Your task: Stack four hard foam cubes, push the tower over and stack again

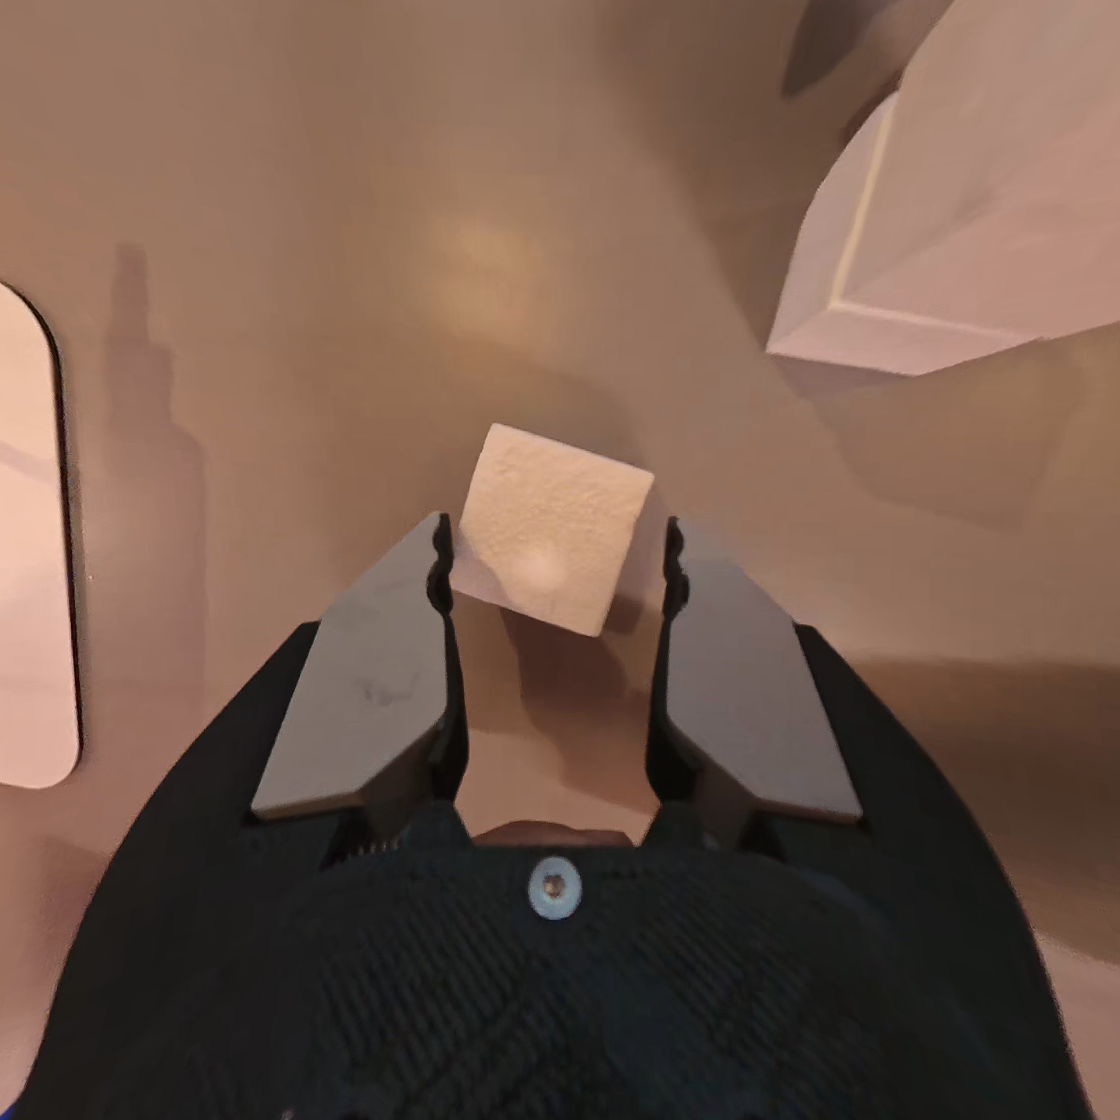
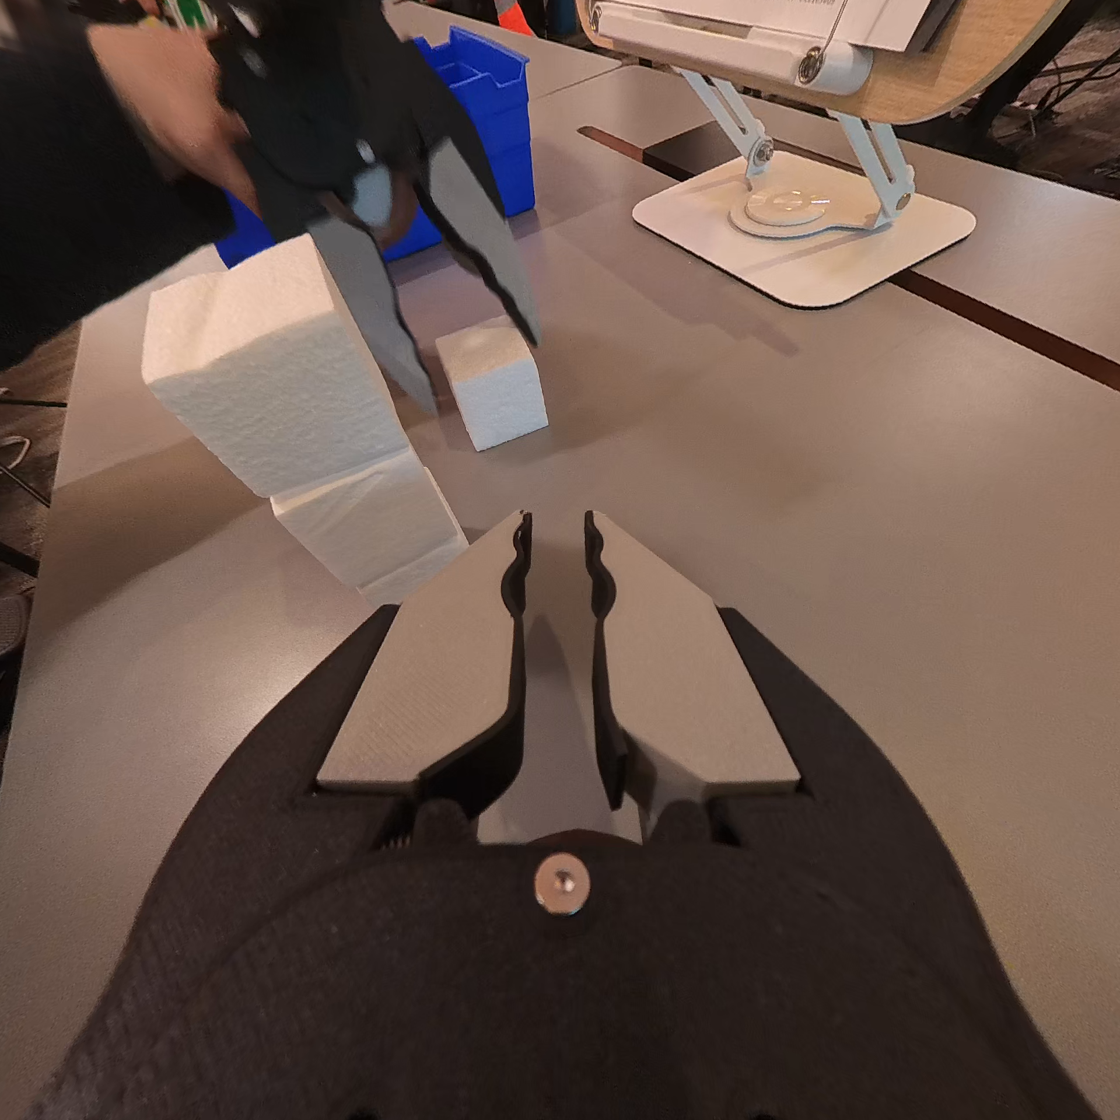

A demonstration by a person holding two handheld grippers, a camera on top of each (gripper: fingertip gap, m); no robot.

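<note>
A loose white foam cube [image 1: 545,533] lies on the grey table [image 2: 788,545]; it also shows in the right wrist view [image 2: 494,394]. My left gripper [image 1: 557,545] is open and points down at it, one finger on each side. Its left fingertip is close to the cube's edge and the right one stands apart. A stack of white foam cubes [image 2: 266,376] stands just left of it, leaning in this wide view, and fills the upper right of the left wrist view [image 1: 970,212]. My right gripper [image 2: 556,521] hovers low over bare table, jaws a narrow gap apart and empty.
Blue plastic bins [image 2: 491,103] stand behind the stack. A white tablet stand [image 2: 806,242] with a wooden board is at the back right; its base also shows in the left wrist view [image 1: 30,545]. A person's hand and dark sleeve [image 2: 151,121] hold the left gripper [image 2: 483,373]. The table's left edge is near the stack. My hands' fingertips stand some 15 cm from each other.
</note>
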